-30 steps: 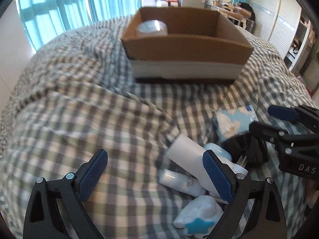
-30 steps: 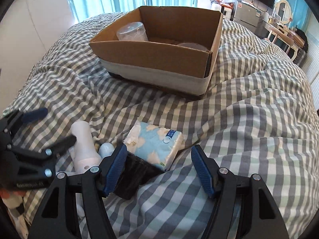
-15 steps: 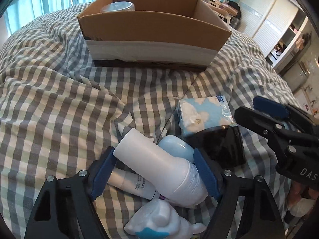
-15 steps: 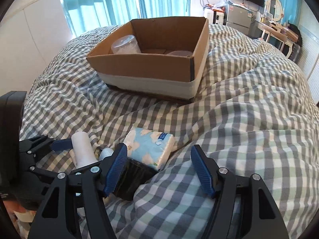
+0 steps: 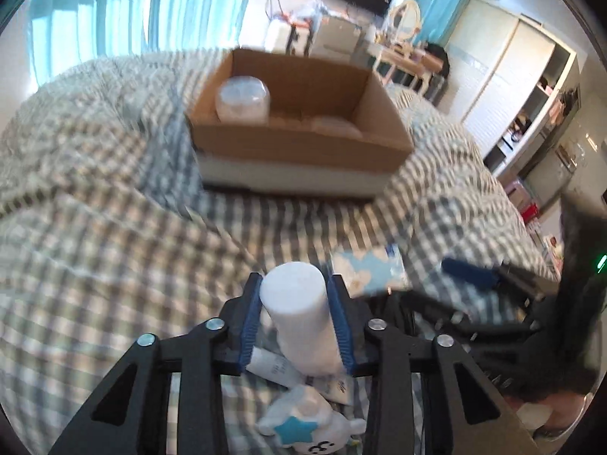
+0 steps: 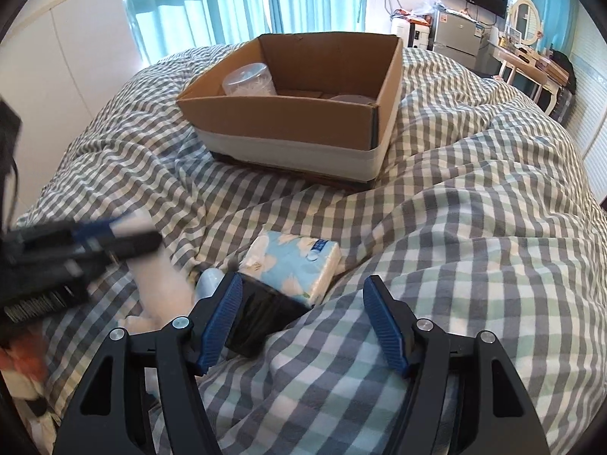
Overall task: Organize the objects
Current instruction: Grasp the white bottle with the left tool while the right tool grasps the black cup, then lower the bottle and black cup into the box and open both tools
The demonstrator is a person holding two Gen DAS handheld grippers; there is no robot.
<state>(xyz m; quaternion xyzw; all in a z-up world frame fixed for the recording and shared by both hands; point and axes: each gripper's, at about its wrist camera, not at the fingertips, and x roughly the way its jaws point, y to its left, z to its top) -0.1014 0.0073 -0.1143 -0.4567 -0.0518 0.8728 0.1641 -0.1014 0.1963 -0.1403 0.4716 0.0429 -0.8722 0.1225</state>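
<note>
Checkered bed [image 6: 474, 227]: left gripper [image 5: 297, 326] clamps the white bottle [image 5: 299, 318], pointing lengthwise at the box [image 5: 299, 144] straight ahead; right gripper [image 6: 303, 322] wide open, empty.

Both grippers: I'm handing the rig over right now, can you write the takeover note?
Left gripper: shut on the white bottle, lifted above the pile.
Right gripper: open, holding nothing, hovering by the tissue pack and black container.
Cardboard box sits ahead on the checked quilt; a clear jar is already inside.
Left: carry the bottle to the box, then the tissue pack, black container, small tube and star-marked white item.
</note>
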